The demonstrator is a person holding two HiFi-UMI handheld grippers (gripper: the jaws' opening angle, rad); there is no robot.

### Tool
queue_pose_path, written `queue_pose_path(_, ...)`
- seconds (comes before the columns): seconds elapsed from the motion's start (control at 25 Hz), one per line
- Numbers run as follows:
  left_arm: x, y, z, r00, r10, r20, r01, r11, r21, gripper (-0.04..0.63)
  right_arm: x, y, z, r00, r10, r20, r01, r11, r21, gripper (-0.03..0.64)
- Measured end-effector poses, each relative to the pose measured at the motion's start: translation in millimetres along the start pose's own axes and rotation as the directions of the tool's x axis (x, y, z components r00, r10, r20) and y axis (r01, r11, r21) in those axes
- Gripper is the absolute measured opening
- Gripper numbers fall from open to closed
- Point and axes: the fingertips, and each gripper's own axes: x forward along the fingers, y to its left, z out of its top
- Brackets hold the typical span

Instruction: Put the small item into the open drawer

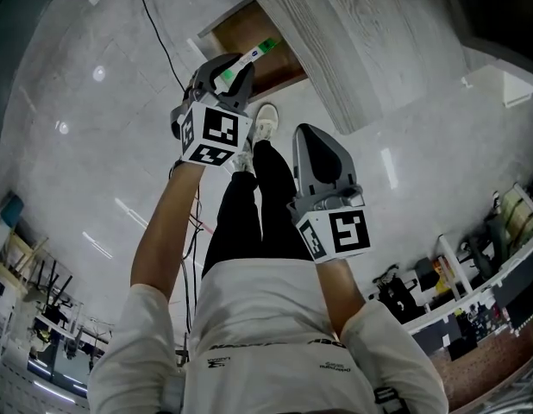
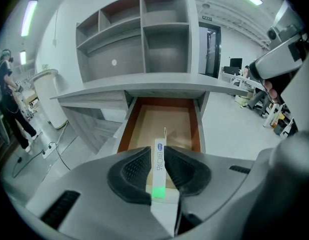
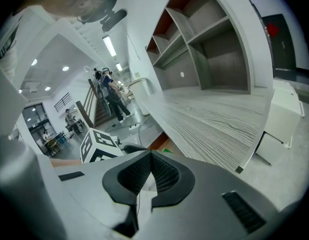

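White box (image 2: 159,184) over open drawer (image 2: 136,119)
Left gripper's (image 2: 158,153) pads pinch the box between them; right gripper (image 3: 151,158) sits closed, empty.

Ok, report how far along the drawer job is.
Done: the drawer is open. In hand: the left gripper clamps the small box in its jaws over it; the right gripper is shut, empty. Left: lower and release the box inside.

Two hand-held grippers (image 2: 161,158) (image 3: 150,157), one slim white box (image 2: 159,170), one open drawer (image 2: 130,125)
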Motion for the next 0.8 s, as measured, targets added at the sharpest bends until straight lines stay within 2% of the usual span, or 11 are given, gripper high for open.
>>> queue_pose_path(0.6,-48.6,-7.4,36.0,0.997,0.034,0.063,-0.032,0.999,-0.024,0.051,-33.2,16.8,21.7,0.998,-0.030,0.063,0.032,0.999,-0.026,0.029)
queue_pose_path(0.8,-75.0,-10.8,55.9,0.993,0.031,0.111,-0.025,0.998,-0.061,0.034,-44.9,25.2,33.8,0.996,-0.039,0.083,0.043,0.998,-0.044,0.029)
